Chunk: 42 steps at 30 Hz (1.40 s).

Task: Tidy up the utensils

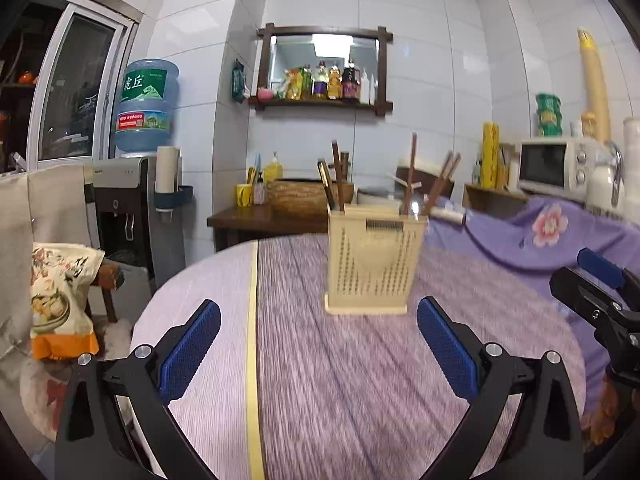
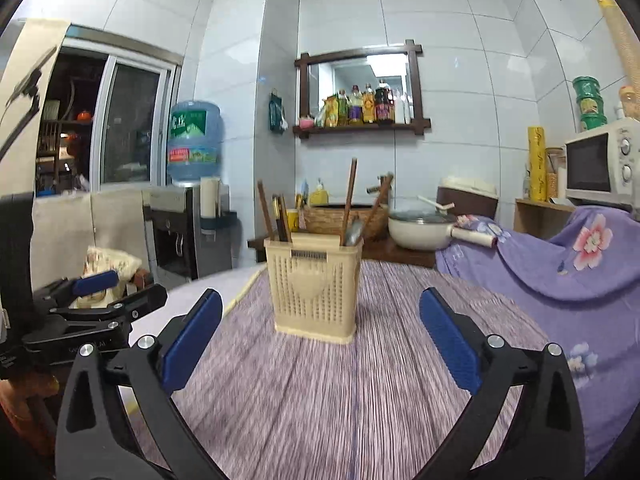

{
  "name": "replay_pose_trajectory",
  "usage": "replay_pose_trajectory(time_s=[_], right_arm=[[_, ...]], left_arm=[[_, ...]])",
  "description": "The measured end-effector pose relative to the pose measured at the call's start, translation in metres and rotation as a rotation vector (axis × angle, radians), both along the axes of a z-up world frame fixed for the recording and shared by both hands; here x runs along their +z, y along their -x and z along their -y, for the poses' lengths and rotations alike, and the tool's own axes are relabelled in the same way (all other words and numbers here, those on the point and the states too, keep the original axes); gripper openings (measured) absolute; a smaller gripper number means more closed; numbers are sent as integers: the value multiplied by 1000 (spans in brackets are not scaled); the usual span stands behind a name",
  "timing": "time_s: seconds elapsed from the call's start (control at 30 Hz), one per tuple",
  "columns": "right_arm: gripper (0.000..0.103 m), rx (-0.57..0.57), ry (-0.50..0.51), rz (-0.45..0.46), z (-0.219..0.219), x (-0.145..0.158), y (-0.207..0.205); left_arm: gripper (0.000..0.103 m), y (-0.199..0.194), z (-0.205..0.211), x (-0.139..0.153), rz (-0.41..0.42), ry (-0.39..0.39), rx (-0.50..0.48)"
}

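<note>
A beige perforated utensil holder (image 1: 374,258) stands upright on the round table with the purple striped cloth (image 1: 320,380). It holds several brown chopsticks (image 1: 338,178) and a spoon. It also shows in the right wrist view (image 2: 316,288), with chopsticks (image 2: 350,200) and a metal spoon (image 2: 354,232) inside. My left gripper (image 1: 318,344) is open and empty, a little short of the holder. My right gripper (image 2: 320,344) is open and empty, also short of the holder. Each gripper shows at the other view's edge: the right one (image 1: 592,292) and the left one (image 2: 108,300).
A purple floral cloth (image 2: 560,272) covers something at the table's right. Behind stand a wooden side table with a woven basket (image 1: 304,196), a white pot (image 2: 420,228), a microwave (image 1: 556,168) and a water dispenser (image 1: 136,200). A snack bag (image 1: 60,300) lies on a chair at left.
</note>
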State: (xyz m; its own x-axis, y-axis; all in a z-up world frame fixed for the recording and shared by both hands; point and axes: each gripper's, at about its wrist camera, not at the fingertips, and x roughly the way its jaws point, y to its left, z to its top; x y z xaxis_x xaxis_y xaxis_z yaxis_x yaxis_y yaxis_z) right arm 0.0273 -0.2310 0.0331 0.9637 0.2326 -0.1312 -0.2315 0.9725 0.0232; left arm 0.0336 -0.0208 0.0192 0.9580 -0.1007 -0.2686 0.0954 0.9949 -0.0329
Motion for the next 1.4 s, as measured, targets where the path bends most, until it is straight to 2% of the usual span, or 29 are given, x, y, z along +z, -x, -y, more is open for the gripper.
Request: replay_pose_trajectory(time_s=[0.1, 0.17, 0.27, 0.37, 1.4], right_arm=[[97, -31, 55, -15, -1, -25, 23], [97, -38, 56, -35, 2, -37, 39], [97, -57, 43, -37, 5, -46, 54], [97, -68, 80, -31, 1, -53, 61], [97, -46, 63, -42, -5, -44, 57]], left_arm=[[97, 16, 0, -18, -40, -5, -16], [97, 25, -2, -25, -57, -9, -25], [97, 32, -1, -32, -66, -24, -6], [97, 36, 0, -33, -73, -23, -10], [97, 47, -5, -26, -35, 9, -2]])
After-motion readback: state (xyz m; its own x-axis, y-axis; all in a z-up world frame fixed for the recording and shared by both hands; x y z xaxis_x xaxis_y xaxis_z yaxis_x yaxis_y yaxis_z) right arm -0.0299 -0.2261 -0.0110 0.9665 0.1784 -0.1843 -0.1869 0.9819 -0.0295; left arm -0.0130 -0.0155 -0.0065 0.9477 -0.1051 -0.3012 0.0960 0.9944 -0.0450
